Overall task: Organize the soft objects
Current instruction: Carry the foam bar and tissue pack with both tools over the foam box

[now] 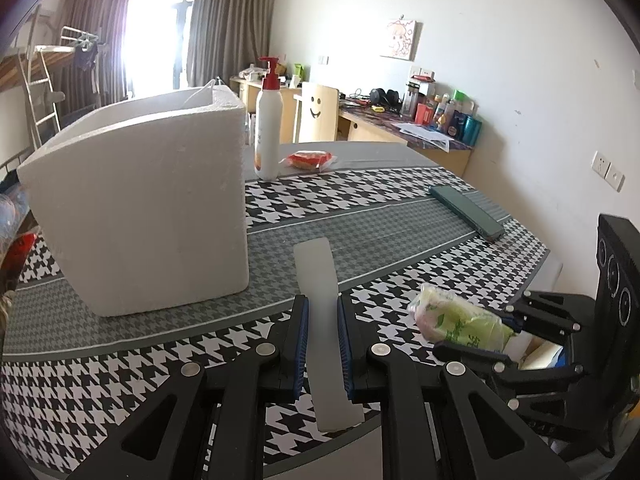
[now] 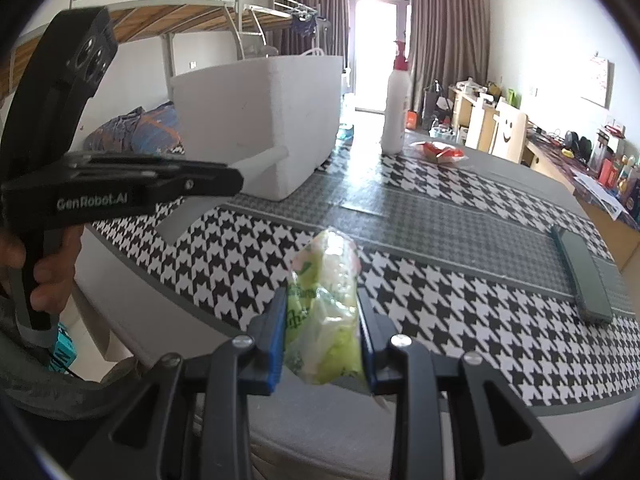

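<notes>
Right hand-held gripper point(image 2: 322, 336): its two blue-padded fingers are closed on the green packet point(image 2: 326, 308), a crinkly plastic pack of what looks like tissues, held low in the centre of the right wrist view, above the near edge of the surface point(image 2: 460, 280).
Left hand-held gripper point(image 1: 322, 344): closed on a pale flat strip point(image 1: 316, 276) that sticks forward between the pads, lower centre of the left wrist view (what the strip is made of I cannot tell).
Foam box point(image 1: 136, 200): white, open-topped, standing at the left of the left wrist view; the likely place for soft things, as I judge it.
Step in hand: carrying the green packet towards the foam box, by my reading.
Grip advice: the packet is soft and slippery, so hold it mid-body with steady, moderate pressure (too hard and it bulges out of the pads).
Path advice: lift clear of the box's tall wall before going across, then lower inside and let go only once the packet is below the rim.
Hazards: the pump bottle point(image 1: 269, 132) stands just beside the box's far corner and could tip; the red packet point(image 1: 310, 159) and the dark green case point(image 1: 466, 212) lie apart from the route.
Other arm: keep the strip out of the right gripper's way.
</notes>
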The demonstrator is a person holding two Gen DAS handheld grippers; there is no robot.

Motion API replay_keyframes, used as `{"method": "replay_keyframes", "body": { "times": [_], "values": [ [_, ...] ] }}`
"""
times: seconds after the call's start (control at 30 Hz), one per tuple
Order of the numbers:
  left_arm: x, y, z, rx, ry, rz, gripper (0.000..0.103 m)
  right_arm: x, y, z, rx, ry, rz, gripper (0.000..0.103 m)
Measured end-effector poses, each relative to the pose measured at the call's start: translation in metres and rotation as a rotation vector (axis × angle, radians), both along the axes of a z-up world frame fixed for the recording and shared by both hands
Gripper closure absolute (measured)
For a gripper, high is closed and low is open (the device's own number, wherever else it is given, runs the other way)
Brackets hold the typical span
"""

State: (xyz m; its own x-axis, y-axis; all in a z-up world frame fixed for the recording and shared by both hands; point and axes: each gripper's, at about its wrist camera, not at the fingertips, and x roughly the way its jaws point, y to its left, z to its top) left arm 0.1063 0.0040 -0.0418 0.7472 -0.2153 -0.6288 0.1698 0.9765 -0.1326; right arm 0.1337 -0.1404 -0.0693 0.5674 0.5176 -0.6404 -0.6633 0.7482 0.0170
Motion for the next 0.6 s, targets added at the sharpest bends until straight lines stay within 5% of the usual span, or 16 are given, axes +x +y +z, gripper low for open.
{"method": "replay_keyframes", "body": {
  "times": [0.6],
  "values": [
    [0.025,-0.016,0.008,0.021,-0.024,-0.027,0.088,0.033,-0.008,0.023,0.052,-0.028,-0.074,0.067]
  ]
}}
